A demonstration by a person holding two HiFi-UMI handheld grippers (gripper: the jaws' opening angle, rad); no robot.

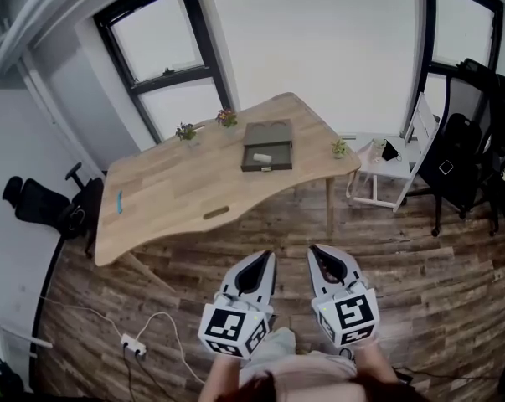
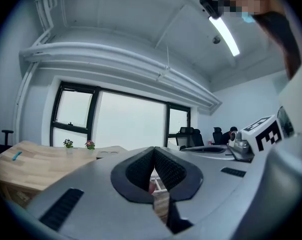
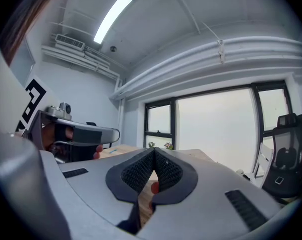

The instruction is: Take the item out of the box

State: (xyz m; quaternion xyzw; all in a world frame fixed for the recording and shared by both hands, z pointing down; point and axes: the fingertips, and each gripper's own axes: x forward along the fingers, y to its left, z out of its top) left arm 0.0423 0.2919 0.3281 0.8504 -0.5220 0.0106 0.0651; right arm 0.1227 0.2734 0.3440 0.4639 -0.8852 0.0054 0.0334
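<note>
Grippers left (image 1: 263,258) and right (image 1: 317,251), both pinched closed and empty, are held level well short of the table (image 1: 177,191). Far ahead of them the box (image 1: 267,132) lies open with a small pale item (image 1: 260,156) inside, its long axis crosswise to the jaws. It looks light and probably rigid, best pinched across its narrow width.

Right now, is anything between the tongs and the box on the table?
Nothing visible. The left tongs and the right tongs are shut and empty, held well short of the table. Only floor and the table's near edge lie before the open box; the plants stand off to its sides.
</note>
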